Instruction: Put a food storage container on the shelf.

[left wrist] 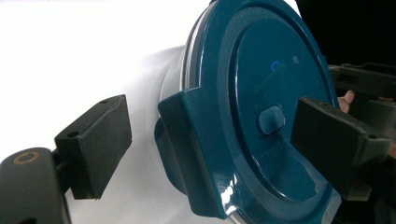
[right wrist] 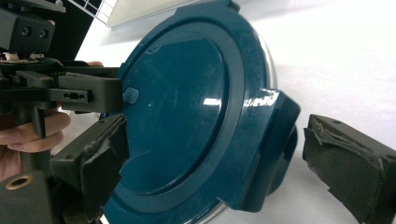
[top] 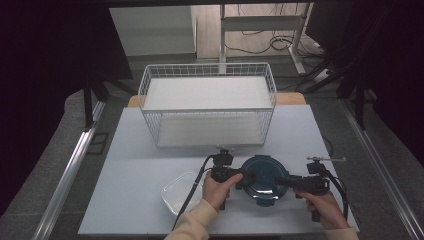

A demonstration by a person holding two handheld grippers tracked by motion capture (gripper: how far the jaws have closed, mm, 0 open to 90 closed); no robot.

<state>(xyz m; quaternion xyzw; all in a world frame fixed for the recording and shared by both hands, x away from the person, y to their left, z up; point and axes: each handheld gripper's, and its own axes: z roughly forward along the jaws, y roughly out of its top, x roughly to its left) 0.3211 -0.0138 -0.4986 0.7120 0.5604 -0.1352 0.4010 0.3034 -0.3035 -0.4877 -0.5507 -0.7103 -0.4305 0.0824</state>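
Observation:
A round container with a dark teal lid (top: 262, 189) stands on the table near the front, right of centre. My left gripper (top: 248, 177) comes at it from the left, my right gripper (top: 278, 181) from the right. In the left gripper view the left gripper (left wrist: 215, 140) is open, its jaws standing either side of a locking tab (left wrist: 191, 154) of the teal lid (left wrist: 275, 93), one jaw over the lid's top. In the right gripper view the right gripper (right wrist: 229, 161) is open too, astride the opposite tab (right wrist: 271, 135) of the lid (right wrist: 177, 116).
A clear square tub (top: 179, 192) lies left of the teal container, beside the left hand. A white wire basket shelf (top: 207, 100) stands at the back of the table. Cables trail from both grippers toward the front edge.

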